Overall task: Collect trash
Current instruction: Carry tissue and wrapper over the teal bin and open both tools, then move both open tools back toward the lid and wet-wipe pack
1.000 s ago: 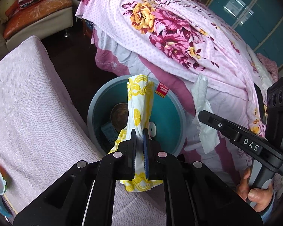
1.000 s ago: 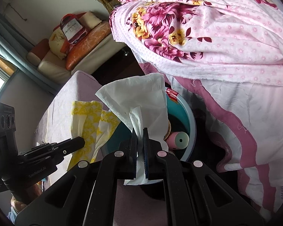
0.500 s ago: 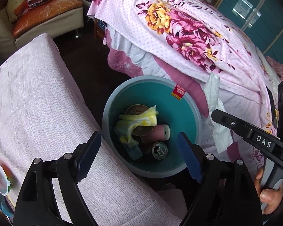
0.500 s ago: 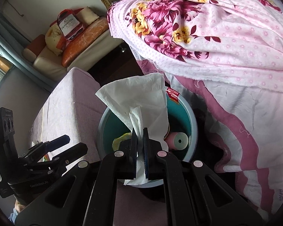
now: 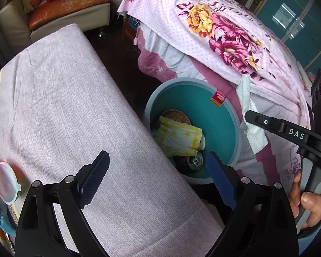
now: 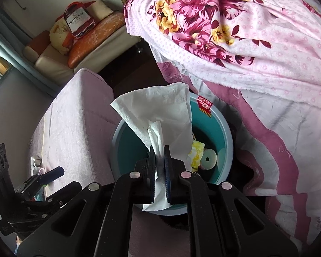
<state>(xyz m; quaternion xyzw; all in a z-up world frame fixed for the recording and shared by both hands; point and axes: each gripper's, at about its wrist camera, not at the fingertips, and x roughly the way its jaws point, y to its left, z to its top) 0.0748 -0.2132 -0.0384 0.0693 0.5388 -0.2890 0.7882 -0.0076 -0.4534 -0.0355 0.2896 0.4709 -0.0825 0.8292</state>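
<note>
The yellow-patterned wrapper point(image 5: 178, 138) now lies inside the teal bin point(image 5: 216, 115), on top of a drink can point(image 5: 195, 161) and a pale roll point(image 6: 207, 159) — that piece looks done. The left gripper point(image 5: 158, 178) has just been opening and its jaws stand wide with nothing between them, hanging over the near edge of the bin. The right gripper point(image 6: 159, 167) has its jaws closed on a white tissue point(image 6: 158, 115), which fans out above the bin's mouth, not yet dropped; letting it go seems the step left. Left of the bin runs a bench under a pale lilac cloth point(image 5: 64, 107), with a round lidded container point(image 5: 5, 183) at its near end. Beyond the bin, a floral pink bedspread point(image 5: 214, 32) drapes a bed, and farther back sits a cream sofa with an orange cushion point(image 5: 68, 2).
</note>
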